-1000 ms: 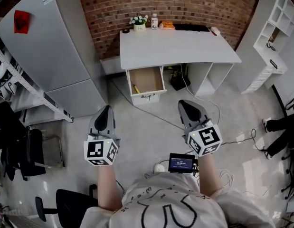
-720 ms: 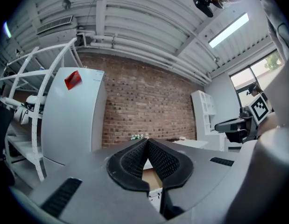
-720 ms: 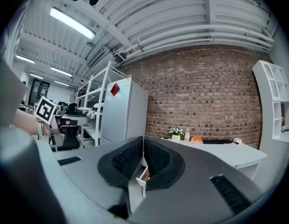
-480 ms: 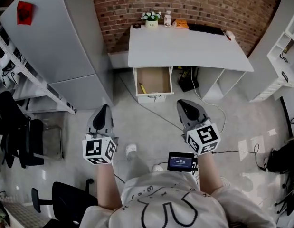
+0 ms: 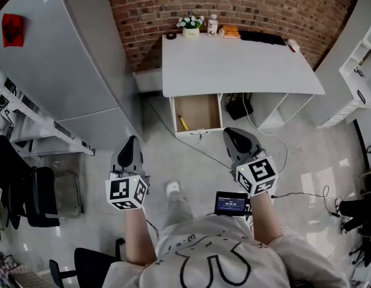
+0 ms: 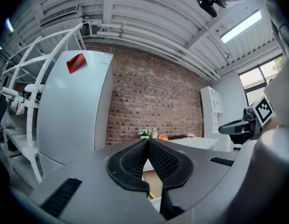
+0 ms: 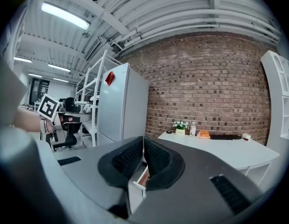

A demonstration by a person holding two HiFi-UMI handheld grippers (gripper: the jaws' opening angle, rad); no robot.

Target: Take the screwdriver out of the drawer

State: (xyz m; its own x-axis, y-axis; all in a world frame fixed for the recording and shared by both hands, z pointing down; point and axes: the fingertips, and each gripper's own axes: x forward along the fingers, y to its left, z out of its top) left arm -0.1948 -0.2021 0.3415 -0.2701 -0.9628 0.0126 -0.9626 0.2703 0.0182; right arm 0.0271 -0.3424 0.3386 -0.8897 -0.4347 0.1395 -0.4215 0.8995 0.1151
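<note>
Two sets of tongs are held out ahead of the person. The left tongs (image 5: 130,144) and the right tongs (image 5: 232,135) both hover above the pale grey floor (image 5: 173,161), and each gripper view shows its dark ribbed jaws pressed together with nothing between them. The slim yellow-handled screwdriver (image 5: 183,123) lies along the left side of the open white drawer with a brown wooden bottom (image 5: 204,110). That drawer is pulled out from under the left end of the broad white counter (image 5: 239,62), which stands against the red brick wall (image 5: 257,5). Both tongs are well apart from the drawer, the right pair the nearer of the two and pointing roughly towards its front. The step in hand looks like the approach, with the grasp itself not yet begun. The next move probably calls for walking closer, spreading one pair of jaws and lowering them into the drawer. The jaws should be turned across the screwdriver's length so that they close on the handle. Because the tool lies just beside the drawer's left wall, the outer jaw has little room there and could catch on that wall.
</note>
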